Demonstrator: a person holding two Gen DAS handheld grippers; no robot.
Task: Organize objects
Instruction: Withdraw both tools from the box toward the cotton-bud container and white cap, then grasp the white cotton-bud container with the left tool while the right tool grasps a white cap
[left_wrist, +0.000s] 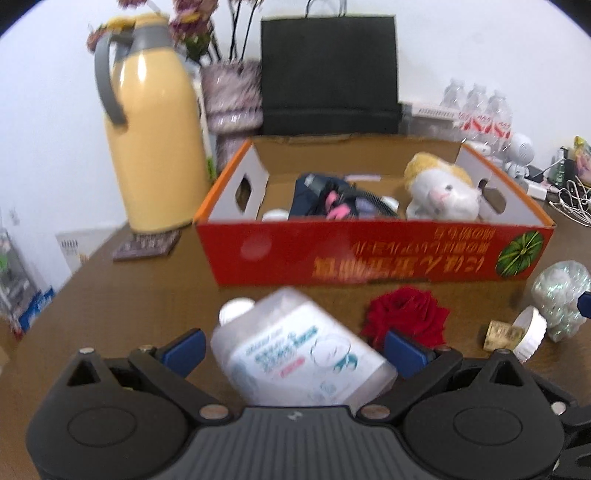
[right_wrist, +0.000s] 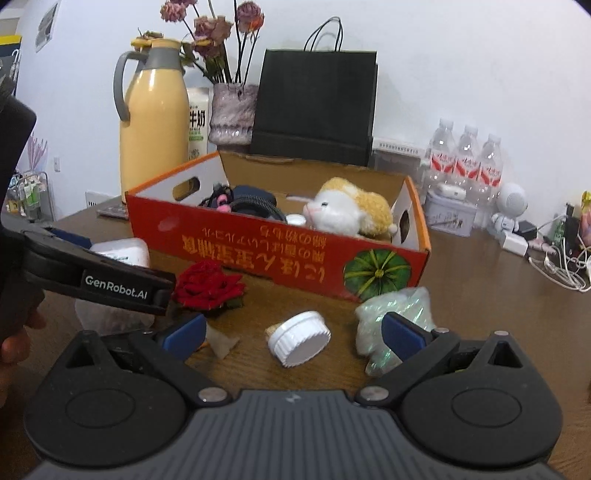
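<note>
A clear plastic bottle with a white cap and printed label lies tilted between the fingers of my left gripper, which is shut on it just above the brown table. In the right wrist view the bottle shows behind the left gripper's arm. My right gripper is open, low over the table, with a white jar lid between its fingers and a shiny crumpled bag by its right finger. A red rose lies in front of the red cardboard box.
The box holds a plush cat and dark items. Behind it stand a yellow thermos, a flower vase and a black paper bag. Water bottles, a tin, a small white robot figure and cables sit at right.
</note>
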